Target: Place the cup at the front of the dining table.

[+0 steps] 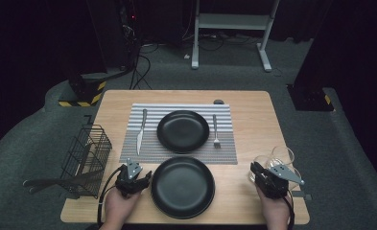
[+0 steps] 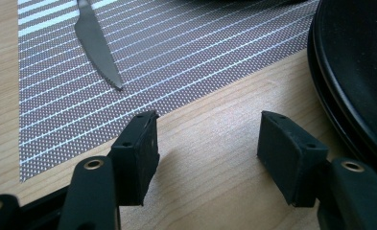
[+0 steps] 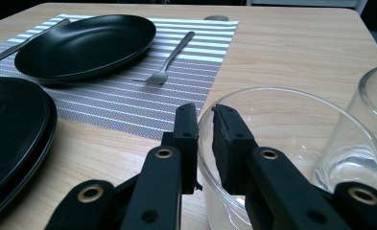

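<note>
My right gripper (image 3: 203, 112) stands at the table's near right corner, its jaws pinching the wall of a clear glass (image 3: 291, 98), one jaw outside and one inside the rim. From above, the right gripper (image 1: 257, 169) meets this glass (image 1: 262, 162) at its left side. A second glass (image 3: 373, 143) stands just to its right. My left gripper (image 2: 208, 120) is open over bare wood, nothing between its jaws, with a black plate (image 2: 359, 62) to its right and a striped placemat (image 2: 176, 57) ahead. In the high view the left gripper (image 1: 134, 173) sits left of the near plate (image 1: 182, 187).
On the placemat (image 1: 176, 155) lie a knife (image 1: 140, 132), another black plate (image 1: 182, 131) and a fork (image 1: 215, 130). A black wire basket (image 1: 88, 158) hangs at the table's left edge. The table's near edge is close behind both hands.
</note>
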A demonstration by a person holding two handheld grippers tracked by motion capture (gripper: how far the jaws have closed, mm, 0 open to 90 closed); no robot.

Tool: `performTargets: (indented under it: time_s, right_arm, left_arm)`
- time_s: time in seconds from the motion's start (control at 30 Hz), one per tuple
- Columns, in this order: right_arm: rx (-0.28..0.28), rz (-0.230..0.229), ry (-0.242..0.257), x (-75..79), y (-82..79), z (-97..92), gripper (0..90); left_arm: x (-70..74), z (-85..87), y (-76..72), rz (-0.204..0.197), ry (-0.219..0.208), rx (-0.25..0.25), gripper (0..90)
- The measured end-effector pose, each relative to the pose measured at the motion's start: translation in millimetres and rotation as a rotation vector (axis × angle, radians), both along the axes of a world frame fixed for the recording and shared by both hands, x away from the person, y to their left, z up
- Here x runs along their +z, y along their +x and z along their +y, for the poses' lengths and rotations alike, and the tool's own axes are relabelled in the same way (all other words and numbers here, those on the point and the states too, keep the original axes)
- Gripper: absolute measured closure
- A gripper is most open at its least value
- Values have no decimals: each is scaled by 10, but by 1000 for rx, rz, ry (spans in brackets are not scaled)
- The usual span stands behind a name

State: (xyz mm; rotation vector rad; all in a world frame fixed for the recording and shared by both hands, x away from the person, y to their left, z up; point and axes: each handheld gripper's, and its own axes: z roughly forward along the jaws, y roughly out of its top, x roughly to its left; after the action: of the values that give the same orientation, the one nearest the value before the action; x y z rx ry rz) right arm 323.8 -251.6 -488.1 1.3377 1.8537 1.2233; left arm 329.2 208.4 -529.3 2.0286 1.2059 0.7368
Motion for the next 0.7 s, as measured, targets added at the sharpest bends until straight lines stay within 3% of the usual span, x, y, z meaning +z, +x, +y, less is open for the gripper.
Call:
performTargets:
  time_s: [0.5,0.7]
  right_arm:
    - [53,-6,-5,-2,14,152,799]
    - [100,-11,-10,8,34,297,798]
  left_arm:
    - [0,11,10,9,-15,-3,395]
    - [0,24,18,19,-32,-1,392]
